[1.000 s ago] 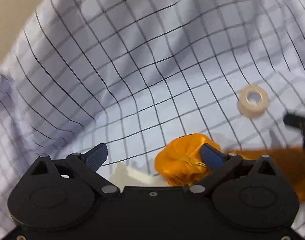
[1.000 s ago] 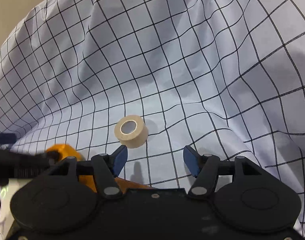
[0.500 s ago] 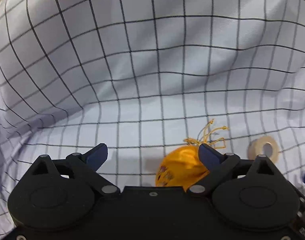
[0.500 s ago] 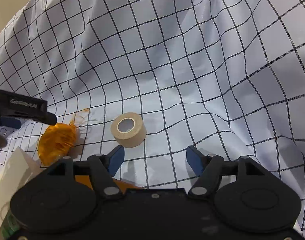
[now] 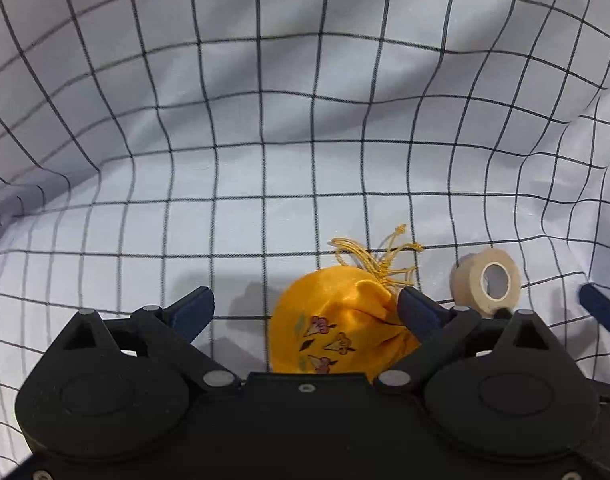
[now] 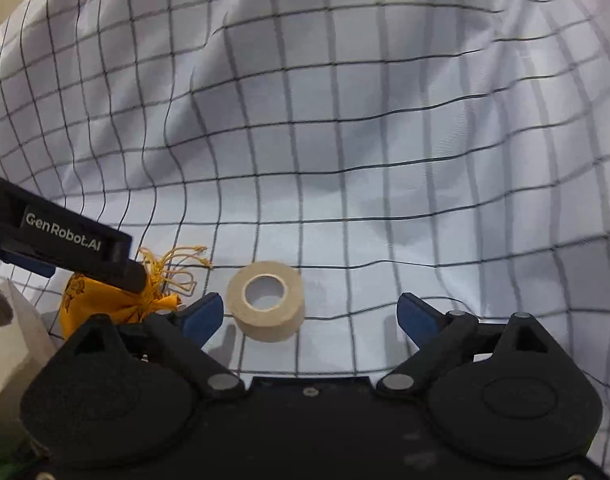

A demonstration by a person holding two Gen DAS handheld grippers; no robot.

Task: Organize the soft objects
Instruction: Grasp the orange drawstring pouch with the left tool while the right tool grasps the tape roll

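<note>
Little is judged done: the orange pouch [image 5: 337,320] lies on the checked cloth [image 5: 265,140], ungripped between the spread left hand-held gripper [image 5: 305,312]. The tape roll [image 6: 267,300] at its 2 o'clock lies before the spread right hand-held gripper [image 6: 311,316].

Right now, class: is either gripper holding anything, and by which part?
Nothing is held. The left gripper stands open around the orange pouch; the right gripper is open.

Glossy satin pouch [image 5: 337,336], matt tape roll [image 6: 267,300], smooth checked cloth [image 5: 265,140].
</note>
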